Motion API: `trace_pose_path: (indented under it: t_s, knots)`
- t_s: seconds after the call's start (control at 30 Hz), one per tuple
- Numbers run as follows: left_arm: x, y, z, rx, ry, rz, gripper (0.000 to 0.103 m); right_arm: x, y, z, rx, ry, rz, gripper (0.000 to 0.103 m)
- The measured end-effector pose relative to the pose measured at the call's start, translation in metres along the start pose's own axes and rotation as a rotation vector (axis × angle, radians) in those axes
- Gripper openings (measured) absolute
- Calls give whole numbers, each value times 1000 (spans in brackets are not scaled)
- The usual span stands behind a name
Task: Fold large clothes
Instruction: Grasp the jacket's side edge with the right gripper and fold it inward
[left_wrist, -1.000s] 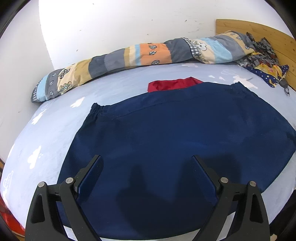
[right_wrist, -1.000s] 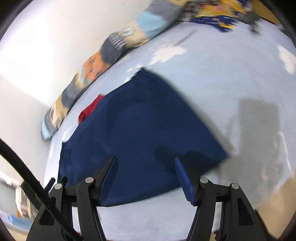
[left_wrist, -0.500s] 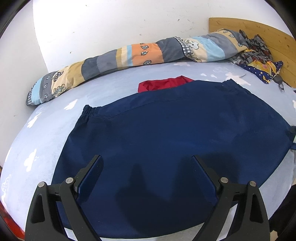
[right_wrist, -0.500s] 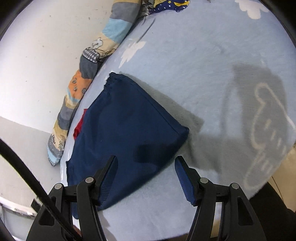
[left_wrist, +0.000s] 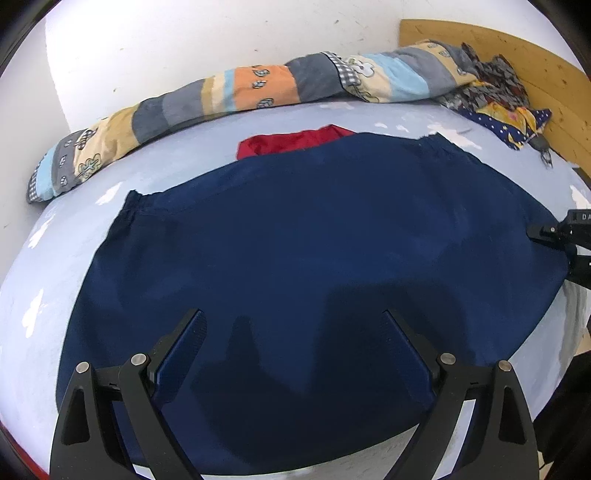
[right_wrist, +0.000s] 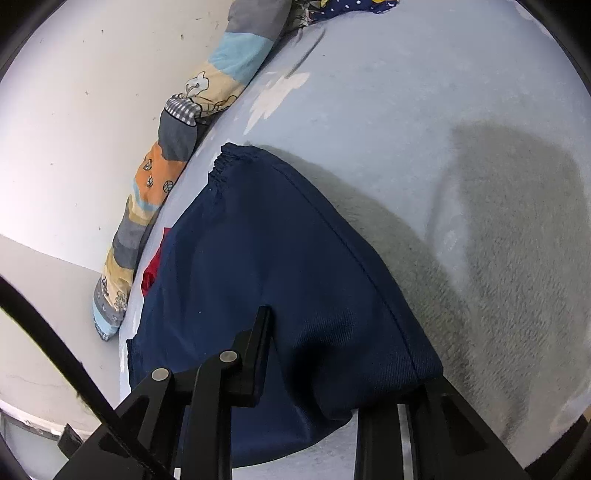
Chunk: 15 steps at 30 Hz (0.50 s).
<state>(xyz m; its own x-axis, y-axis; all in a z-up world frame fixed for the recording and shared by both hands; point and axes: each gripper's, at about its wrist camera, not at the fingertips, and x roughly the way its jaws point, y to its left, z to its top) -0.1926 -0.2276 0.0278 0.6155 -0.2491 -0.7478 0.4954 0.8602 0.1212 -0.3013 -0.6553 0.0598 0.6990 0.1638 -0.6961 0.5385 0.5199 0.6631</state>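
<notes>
one navy garment lies crosswise, waistband away; right gripper jaws just clamped its corner; left gripper jaws apart.

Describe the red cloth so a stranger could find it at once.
Start at the pale blue bed along the white wall. The big navy garment lies spread on it. The red cloth peeks from under its far edge, before the striped patchwork roll: the only plain red thing there.

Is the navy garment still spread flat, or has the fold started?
Mostly spread flat on the bed. The navy garment shows no fold; only its corner bunches in the right gripper.
</notes>
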Motion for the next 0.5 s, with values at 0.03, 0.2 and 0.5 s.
trace_pose_path:
  t_s: [0.03,0.2,0.5]
  knots:
    - [2,-3,0,11,4,0,94,0,-1,-1,3,-1,1,28]
    - [16,-16,-5,50,24,12,94,-1,-4,-2,12,-9,3,30]
    - [26,-1,-14,-34,25,-37,100,0,-3,-4,19,-14,3,33]
